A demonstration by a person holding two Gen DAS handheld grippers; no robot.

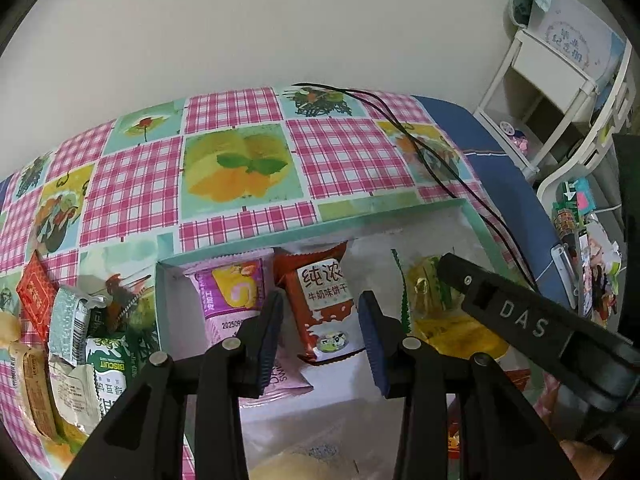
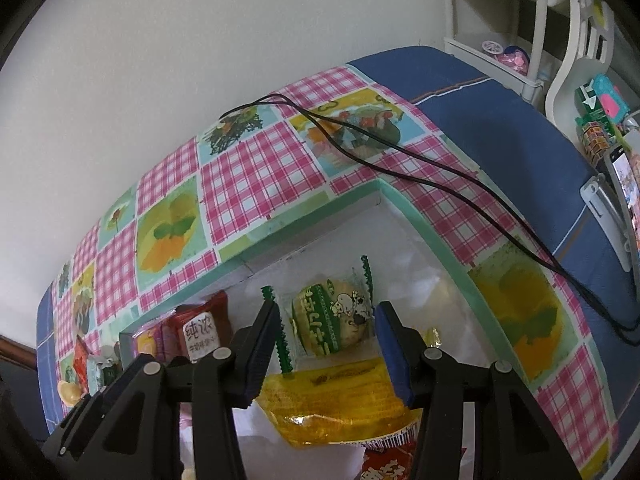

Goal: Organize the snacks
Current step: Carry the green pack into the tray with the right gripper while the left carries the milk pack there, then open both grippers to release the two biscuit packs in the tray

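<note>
A teal-rimmed white box [image 1: 360, 220] sits on the checked tablecloth. My left gripper [image 1: 322, 320] points down into it. Its blue pads are closed on the two sides of a red milk-biscuit packet [image 1: 324, 300]. A pink roll-cake packet [image 1: 236, 296] lies just to the left, partly under the left finger. In the right wrist view my right gripper [image 2: 328, 336] has its pads against the edges of a clear, green-trimmed round biscuit packet [image 2: 332, 320]. That packet is above a yellow packet [image 2: 332, 400]. The same box [image 2: 440, 248] and red packet [image 2: 200, 332] show there too.
Several loose snack packets [image 1: 80, 340] lie on the cloth left of the box. A black cable [image 1: 420, 140] runs across the table behind the box. A white shelf unit [image 1: 552, 80] and clutter stand at the right, beyond the blue table edge.
</note>
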